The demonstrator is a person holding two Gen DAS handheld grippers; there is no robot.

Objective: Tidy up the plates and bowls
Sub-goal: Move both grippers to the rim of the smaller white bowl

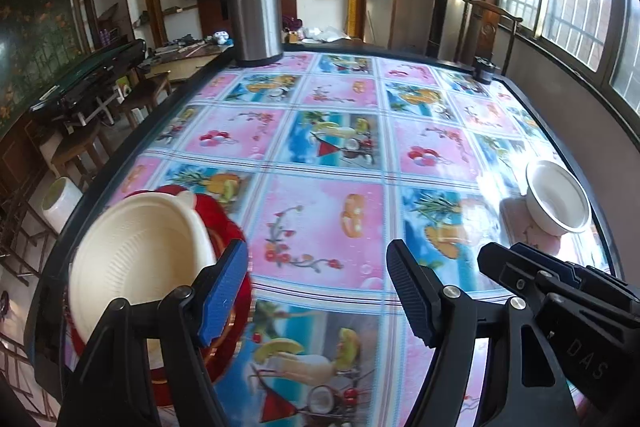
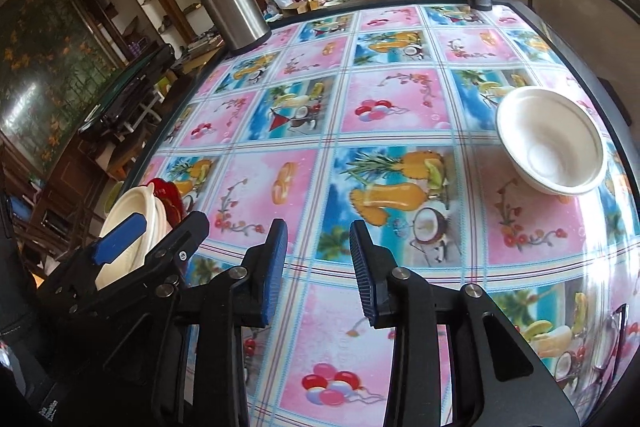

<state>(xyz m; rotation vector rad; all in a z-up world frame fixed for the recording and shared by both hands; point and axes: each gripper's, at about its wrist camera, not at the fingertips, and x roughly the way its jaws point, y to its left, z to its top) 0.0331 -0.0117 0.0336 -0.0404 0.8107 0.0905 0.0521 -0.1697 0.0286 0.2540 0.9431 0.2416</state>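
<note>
- Between my left jaws point(image 1: 318, 287) there is only tablecloth; they stand wide apart, empty.
- My right jaws point(image 2: 318, 267) stand slightly apart, empty too.
- Left on the bench point(image 1: 520, 83), the cream bowl point(image 1: 140, 247) sits on the red plate point(image 1: 224, 227).
- The white bowl point(image 2: 552, 139) waits far right; I judge fetching it comes next, right jaws wider.

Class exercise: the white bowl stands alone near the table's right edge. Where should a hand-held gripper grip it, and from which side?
Grip the white bowl by its thin flared rim, one finger inside, one outside. It stands upright, mouth open, so the right hand-held gripper, with nothing between its fingers, would probably best come from above on the near side.
</note>
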